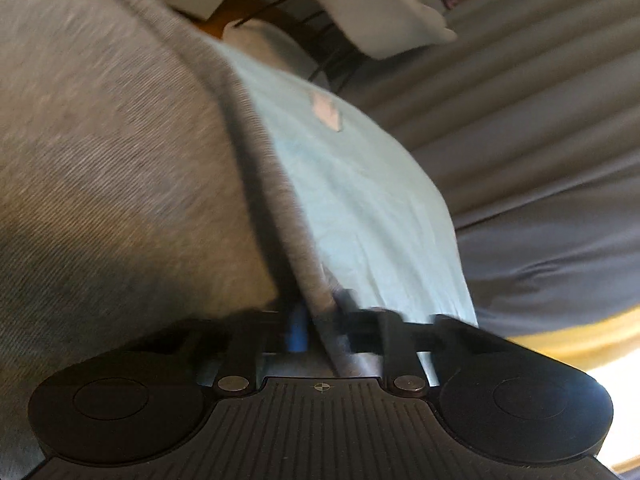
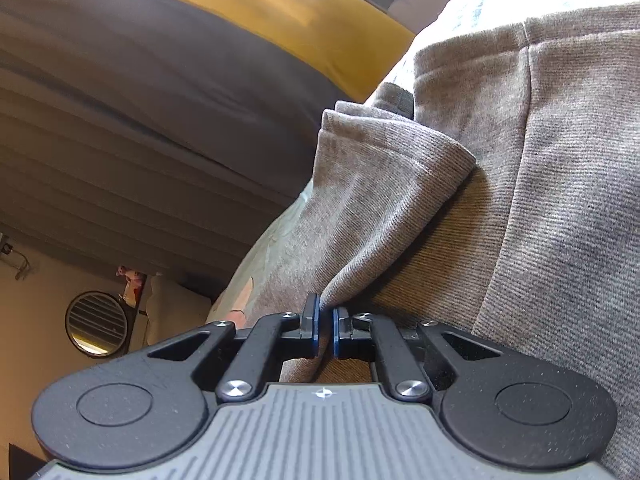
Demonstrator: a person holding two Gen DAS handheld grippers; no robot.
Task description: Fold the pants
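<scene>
Left wrist view, blurred: the left claw [image 1: 320,316] is pressed together on a folded edge of the grey pants [image 1: 120,168], which run up and away to the left over a pale blue sheet [image 1: 360,200]. Only this view shows a white cloth [image 1: 380,16] at the top.

Right wrist view, sharp: the right claw [image 2: 326,330] is pinched on a bunched corner of the pants [image 2: 520,200], fabric caught between the blue pads [image 2: 316,328]. Only this view shows a round vent [image 2: 96,323] on the wall and a yellow band [image 2: 280,12] above grey curtains [image 2: 140,120].
</scene>
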